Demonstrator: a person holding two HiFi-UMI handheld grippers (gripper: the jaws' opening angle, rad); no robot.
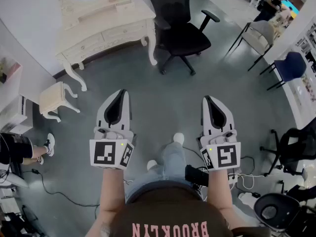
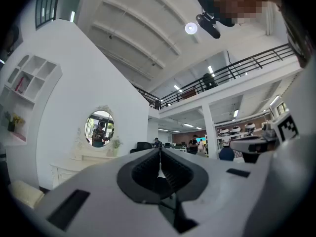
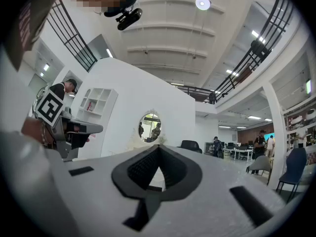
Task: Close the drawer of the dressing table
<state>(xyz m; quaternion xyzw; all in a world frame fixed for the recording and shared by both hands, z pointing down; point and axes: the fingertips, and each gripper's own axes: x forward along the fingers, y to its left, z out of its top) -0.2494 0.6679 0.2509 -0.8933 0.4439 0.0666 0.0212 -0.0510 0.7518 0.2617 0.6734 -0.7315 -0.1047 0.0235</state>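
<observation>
Cream dressing table (image 1: 106,26) is standing along the far-left wall (image 1: 27,19) in the head view, well apart from both grippers, the left gripper (image 1: 121,93) lying nearer than the right gripper (image 1: 206,98). In the left gripper view, jaws are pressing together, empty, table ahead-left; the right gripper view is showing its jaws meeting too, empty.

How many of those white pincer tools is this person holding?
2. The left hand-held gripper is held out on the person's left and the right hand-held gripper on the person's right. Both are shut and empty. None seems hidden.
</observation>
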